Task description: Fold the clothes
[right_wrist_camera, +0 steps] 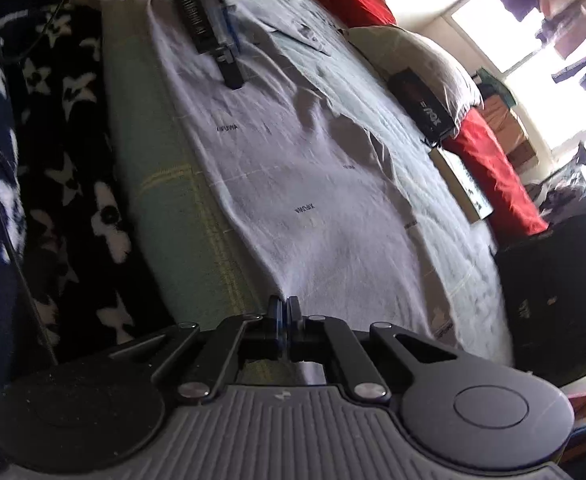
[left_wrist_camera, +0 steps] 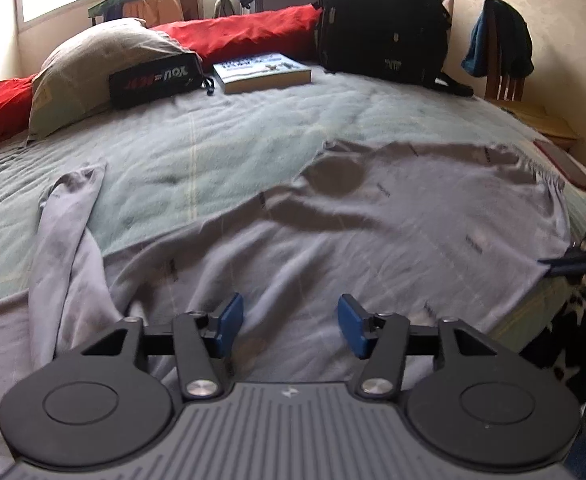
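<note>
Two tools are working over one pale grey shirt (left_wrist_camera: 393,216) that is lying spread, wrinkled, on a light green bedspread (left_wrist_camera: 197,148). The left tool (left_wrist_camera: 291,328) is hanging over the shirt's near part with its blue pads (left_wrist_camera: 229,326) standing well apart and nothing between them; grey cloth is showing through the gap. One long sleeve (left_wrist_camera: 65,236) is trailing off toward 10 o'clock from that tool, doubled on itself.

In the right wrist view the right tool (right_wrist_camera: 287,322) is sitting at the shirt's near edge, at 6 o'clock in the picture, with its pads pressed fully together. Whether any cloth is caught between them I cannot tell; the hem is lying right at the tips. The left tool is showing at 11 o'clock there, resting over the far part of the shirt.

Beyond the shirt, in the left view, a book (left_wrist_camera: 263,72) is lying at 12 o'clock, a pillow (left_wrist_camera: 93,64) at 10 o'clock with a black pouch (left_wrist_camera: 153,80) leaning on it, and a black backpack (left_wrist_camera: 381,16) standing at 1 o'clock. A red blanket (left_wrist_camera: 237,32) is running behind them.
</note>
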